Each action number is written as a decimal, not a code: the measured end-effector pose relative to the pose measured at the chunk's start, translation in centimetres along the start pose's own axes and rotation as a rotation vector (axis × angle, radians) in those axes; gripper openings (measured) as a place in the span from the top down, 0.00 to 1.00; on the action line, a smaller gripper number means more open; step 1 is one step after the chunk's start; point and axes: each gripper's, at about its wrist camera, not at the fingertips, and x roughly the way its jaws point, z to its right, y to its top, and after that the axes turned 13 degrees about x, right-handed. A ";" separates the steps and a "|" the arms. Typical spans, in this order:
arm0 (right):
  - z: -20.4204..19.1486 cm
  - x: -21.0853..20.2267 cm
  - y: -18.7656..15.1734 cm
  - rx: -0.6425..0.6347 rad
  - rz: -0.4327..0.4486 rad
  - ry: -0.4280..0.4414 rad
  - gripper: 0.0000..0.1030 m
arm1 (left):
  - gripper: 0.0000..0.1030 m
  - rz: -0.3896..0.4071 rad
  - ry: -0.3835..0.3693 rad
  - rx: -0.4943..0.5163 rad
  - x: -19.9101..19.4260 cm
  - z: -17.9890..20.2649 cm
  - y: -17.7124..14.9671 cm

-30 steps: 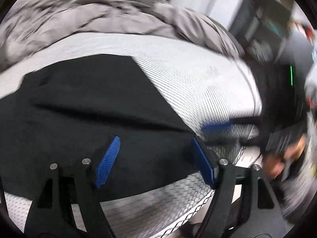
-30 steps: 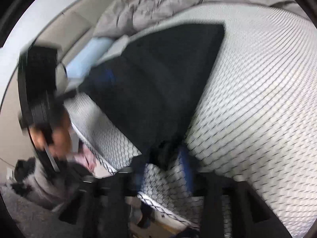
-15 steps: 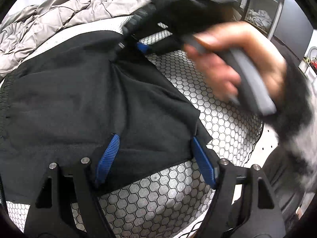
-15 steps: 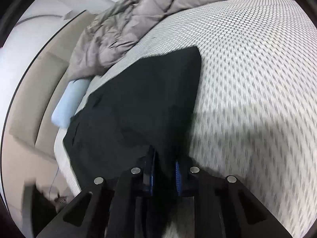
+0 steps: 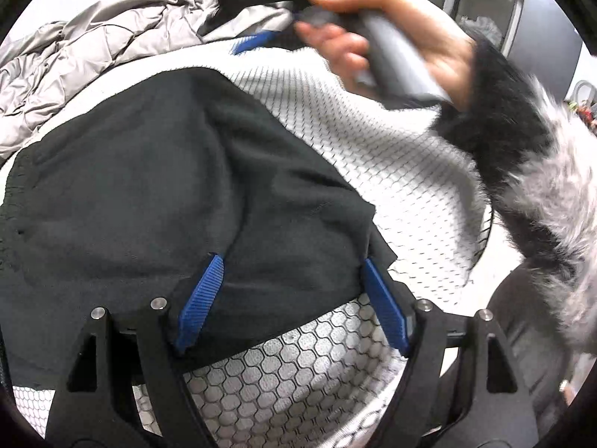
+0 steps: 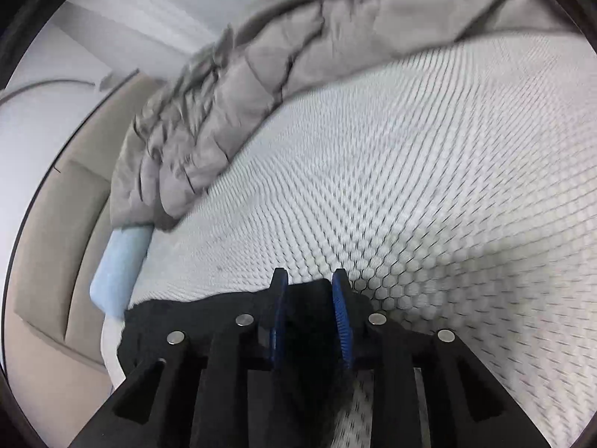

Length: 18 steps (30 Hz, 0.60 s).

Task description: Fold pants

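Since half a sec ago the right hand-held gripper (image 6: pixel 309 310) swung off the black pants (image 5: pixel 156 201) – jaws opening, mostly blurred, cloth edge between them. Left hand-held gripper (image 5: pixel 291 298) wide over pants, folded on bed (image 5: pixel 373 142).

There are no words, numbers, labels or signs to read in either view. The black pants (image 5: pixel 156 194) are plain dark cloth with no tag or logo showing. The white bed cover (image 6: pixel 410 171) has only a honeycomb pattern, no letters. The grey quilt (image 6: pixel 268 74) at the far edge of the bed is plain too. Things in the far room are too blurry to read.
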 end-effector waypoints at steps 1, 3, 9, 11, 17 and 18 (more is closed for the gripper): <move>-0.2 -1.4 -0.7 -0.008 0.010 -0.002 0.42 | 0.28 0.032 -0.031 -0.023 -1.2 -0.6 0.1; 0.0 -3.2 -3.2 -0.035 -0.010 0.000 0.32 | 0.27 0.110 -0.052 -0.078 -3.7 -2.2 0.2; 3.2 -2.6 -12.7 0.037 -0.268 0.101 0.39 | 0.23 0.189 0.127 -0.231 -8.4 -8.9 -2.2; 3.1 -2.1 -14.2 0.014 -0.295 0.116 0.63 | 0.23 0.185 0.152 -0.295 -8.7 -11.4 -3.3; 1.4 -1.5 -12.0 -0.138 -0.144 -0.092 0.76 | 0.23 0.164 0.256 -0.399 -10.0 -16.4 -6.9; 1.1 -1.3 -12.2 -0.164 -0.137 -0.146 0.70 | 0.23 0.167 0.260 -0.408 -10.0 -17.4 -7.1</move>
